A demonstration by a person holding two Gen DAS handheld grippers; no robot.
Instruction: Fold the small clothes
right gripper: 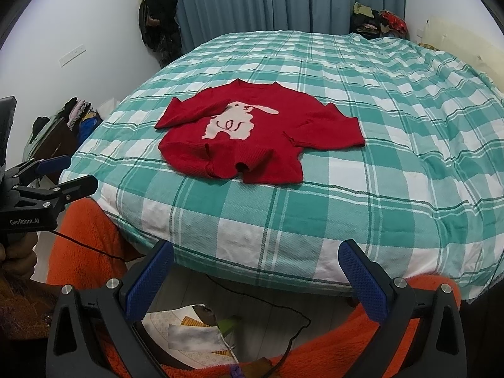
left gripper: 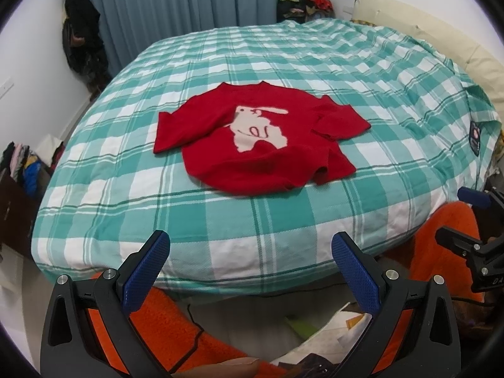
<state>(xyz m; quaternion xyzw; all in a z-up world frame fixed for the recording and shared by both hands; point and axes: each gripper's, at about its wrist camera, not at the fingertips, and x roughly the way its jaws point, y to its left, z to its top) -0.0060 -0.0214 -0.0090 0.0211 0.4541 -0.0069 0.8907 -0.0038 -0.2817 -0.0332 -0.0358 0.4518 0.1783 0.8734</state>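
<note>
**Red sweater laid out, folding not yet begun**

The red sweater point(left gripper: 252, 145) lies face up on the checked bed point(left gripper: 283, 220), toward its middle, with both sleeves spread to left and right and the near hem rumpled. No fold shows, so the whole job looks still ahead. The left tongs point(left gripper: 250, 249) and right tongs point(right gripper: 256, 258) hover at the near edge, both gaping wide and holding nothing.

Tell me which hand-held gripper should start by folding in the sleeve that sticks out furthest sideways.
Right, probably. The red sweater lies flat on the checked bedspread, and its longer outstretched sleeve points to the right side. Both the right hand-held gripper and the left hand-held gripper are open, short of the bed.
</note>
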